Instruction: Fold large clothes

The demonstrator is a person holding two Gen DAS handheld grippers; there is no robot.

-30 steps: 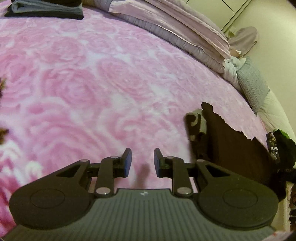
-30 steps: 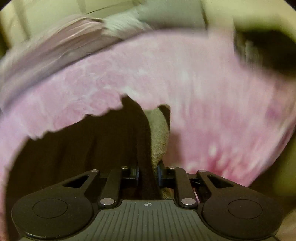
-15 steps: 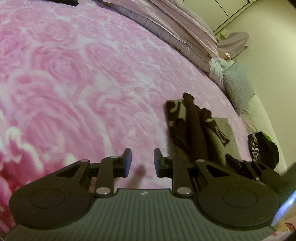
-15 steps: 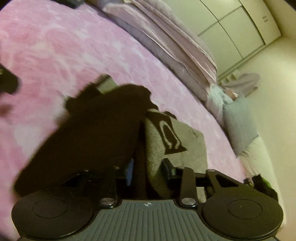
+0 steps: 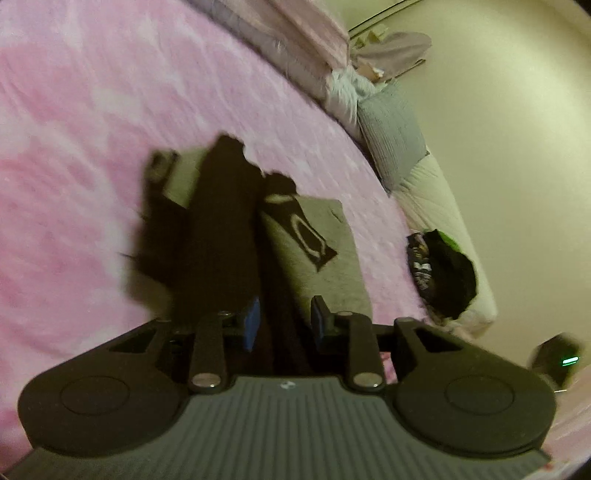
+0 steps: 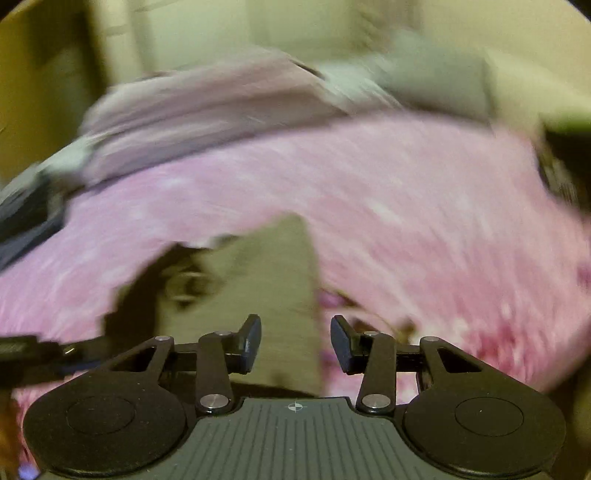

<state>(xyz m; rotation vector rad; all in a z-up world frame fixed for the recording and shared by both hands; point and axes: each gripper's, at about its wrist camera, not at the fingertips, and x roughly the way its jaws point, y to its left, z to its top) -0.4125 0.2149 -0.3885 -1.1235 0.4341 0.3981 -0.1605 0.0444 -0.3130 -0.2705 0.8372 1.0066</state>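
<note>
A large garment (image 5: 221, 221), dark brown with a grey-beige patterned panel (image 5: 325, 251), lies bunched lengthwise on the pink rose blanket (image 5: 92, 147). My left gripper (image 5: 285, 323) is open right over the garment's near end, with dark cloth showing in the gap between its fingers. In the blurred right wrist view, my right gripper (image 6: 295, 339) is wide open with nothing gripped. The grey-beige cloth (image 6: 273, 280) lies just ahead of and beneath its left finger.
Lilac pillows and bedding (image 5: 295, 33) line the far side of the bed, with a grey cushion (image 5: 391, 136) at the corner. A dark heap of clothes (image 5: 443, 273) sits at the bed's right edge. A folded dark stack (image 6: 26, 218) lies far left.
My right gripper, shut on the garment before, has opened and let it go. My left gripper swung right from bare blanket to over the garment, still open.
</note>
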